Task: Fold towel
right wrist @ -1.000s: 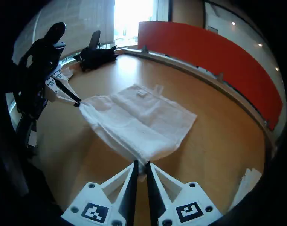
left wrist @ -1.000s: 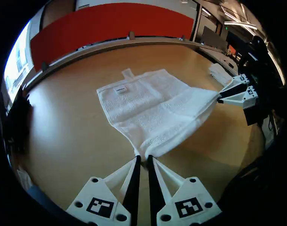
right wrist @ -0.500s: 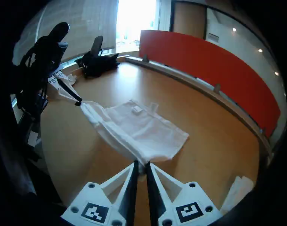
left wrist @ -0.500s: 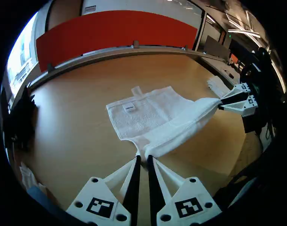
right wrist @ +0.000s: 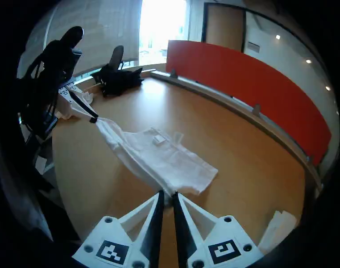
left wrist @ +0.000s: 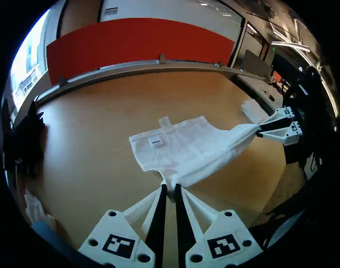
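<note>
Towel count: one white towel (left wrist: 188, 147), far part lying on the wooden table (left wrist: 89, 134), near edge lifted.
Gripper count: two.
Left gripper (left wrist: 170, 187): fingers pressed together, pinching one near corner.
Right gripper (right wrist: 167, 195): fingers pressed together, pinching the other near corner.

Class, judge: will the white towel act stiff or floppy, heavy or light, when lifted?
Probably floppy: the towel drapes between the left hand-held gripper and right hand-held gripper. Likely light: two pinched corners hold its edge up.
</note>
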{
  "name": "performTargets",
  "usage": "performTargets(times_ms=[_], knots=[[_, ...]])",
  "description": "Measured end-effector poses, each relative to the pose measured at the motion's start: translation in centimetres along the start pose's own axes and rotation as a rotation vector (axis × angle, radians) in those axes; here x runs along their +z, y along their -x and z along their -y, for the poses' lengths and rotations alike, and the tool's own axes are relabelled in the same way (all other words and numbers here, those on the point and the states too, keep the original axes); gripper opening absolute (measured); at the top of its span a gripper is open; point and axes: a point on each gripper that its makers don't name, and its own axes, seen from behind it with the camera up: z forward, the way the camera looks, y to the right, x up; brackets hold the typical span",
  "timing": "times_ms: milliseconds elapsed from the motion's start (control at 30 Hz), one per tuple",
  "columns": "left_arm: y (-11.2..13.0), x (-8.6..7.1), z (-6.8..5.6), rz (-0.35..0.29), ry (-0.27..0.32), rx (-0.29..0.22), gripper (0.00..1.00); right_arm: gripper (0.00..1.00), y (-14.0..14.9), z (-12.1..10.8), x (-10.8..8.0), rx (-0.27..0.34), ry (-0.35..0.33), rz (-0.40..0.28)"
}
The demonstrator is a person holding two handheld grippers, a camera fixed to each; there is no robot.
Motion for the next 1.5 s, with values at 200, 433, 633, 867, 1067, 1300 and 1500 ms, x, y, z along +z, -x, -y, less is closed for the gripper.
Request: performTargets(times_ms=[200, 433, 633, 867, 1067, 1300, 1500], knots=[[-0.4, -0.9, -0.4, -0.009, 0.009, -0.020, 0.14, 0.15, -0.5, 0.1, -0.6, 0.002, -0.001, -0.004], [-1.1, -1.6, -0.4, -0.024, 0.016, -0.035, 0.14, 0.15, -0.9, 0.4, -1.2, 0.003, -0.008, -0.007], [-0.9, -1.6, -0.5, -0.024, 0.015, -0.043, 0.14, 0.15, -0.9, 0.5, -1.2, 0.001, -0.011, -0.003], [-0.7, -1.2, -0.5, -0.020, 0.013, -0.051, 0.14, 0.15, -0.7, 0.2, -1.2, -0.009, -0.009, 0.017], [-0.5, -0.5, -0.2, -0.004, -0.005, -0.068, 0.14, 0.15, -0.5, -0.1, -0.8, -0.015, -0.011, 0.035], [-1.2, 0.7, 0.3, -0.007, -0.017, -0.079, 0.14, 0.15, -0.2, -1.1, 0.4, 0.011, -0.013, 0.056], [-1.7, 2.0, 0.8, -0.002, -0.029, -0.096, 0.14, 0.15, 0.4, -2.1, 1.8, 0.030, -0.011, 0.086]])
